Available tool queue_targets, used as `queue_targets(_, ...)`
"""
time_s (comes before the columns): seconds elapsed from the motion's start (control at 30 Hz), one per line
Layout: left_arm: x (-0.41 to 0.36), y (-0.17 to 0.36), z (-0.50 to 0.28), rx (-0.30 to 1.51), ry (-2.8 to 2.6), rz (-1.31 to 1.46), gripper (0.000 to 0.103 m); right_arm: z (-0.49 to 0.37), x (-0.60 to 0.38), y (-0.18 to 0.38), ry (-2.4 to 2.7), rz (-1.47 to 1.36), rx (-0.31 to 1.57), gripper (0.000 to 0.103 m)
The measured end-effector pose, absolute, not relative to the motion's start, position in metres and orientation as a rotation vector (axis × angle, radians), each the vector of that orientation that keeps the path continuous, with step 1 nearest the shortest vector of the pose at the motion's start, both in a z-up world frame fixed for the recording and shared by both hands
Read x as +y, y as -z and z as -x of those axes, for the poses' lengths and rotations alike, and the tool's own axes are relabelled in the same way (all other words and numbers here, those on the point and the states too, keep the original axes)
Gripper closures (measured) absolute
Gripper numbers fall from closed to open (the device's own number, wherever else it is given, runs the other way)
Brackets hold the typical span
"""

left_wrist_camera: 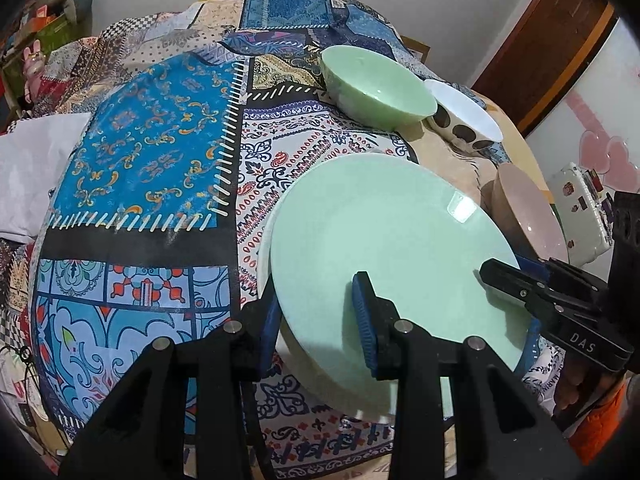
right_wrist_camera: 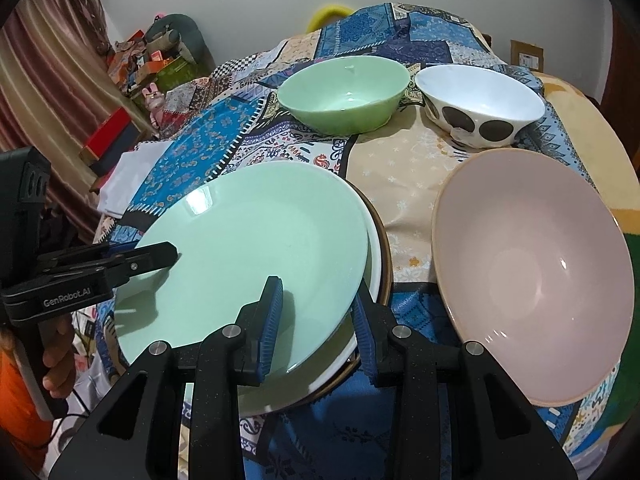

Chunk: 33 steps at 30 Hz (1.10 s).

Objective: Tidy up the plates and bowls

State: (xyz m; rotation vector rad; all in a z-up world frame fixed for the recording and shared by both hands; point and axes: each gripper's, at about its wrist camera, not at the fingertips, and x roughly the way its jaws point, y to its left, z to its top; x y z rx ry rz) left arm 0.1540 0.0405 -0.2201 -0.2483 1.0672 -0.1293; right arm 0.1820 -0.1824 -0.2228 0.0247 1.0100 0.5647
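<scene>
Both grippers, left (left_wrist_camera: pixel 320 320) and right (right_wrist_camera: pixel 318 320), clamp opposite rims of green plate (right_wrist_camera: pixel 256 240). Uneven lowering could skid it off white plate (right_wrist_camera: pixel 374 256) beneath.

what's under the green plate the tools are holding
Under the green plate a white plate's rim shows, and beneath that a brown-edged dish. Only their right edges are visible; the rest is covered, so anything further down cannot be seen.

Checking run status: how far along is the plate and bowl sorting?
Done: plates are stacked, green plate on top. In hand: left gripper and right gripper both grip that plate's rim. Left: green bowl, spotted bowl and pink bowl sit separate, unstacked.
</scene>
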Motion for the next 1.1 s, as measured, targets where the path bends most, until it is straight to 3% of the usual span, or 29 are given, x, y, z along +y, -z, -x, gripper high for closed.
queue_targets(0.5,0.034,0.219,-0.155,1.069,0.097,0.183,0.069,-0.177,-0.19,0.219,-0.554,0.0,0.999,0.069)
queue_targets(0.87,0.027,0.175,-0.148,0.974,0.073,0.123,0.069,-0.177,-0.205,0.185,-0.526,-0.008,0.894,0.069)
queue_targets(1.1,-0.004,0.144,-0.154,0.899,0.103,0.081,0.058,-0.179,-0.239,0.157,-0.457,-0.024,0.807,0.066)
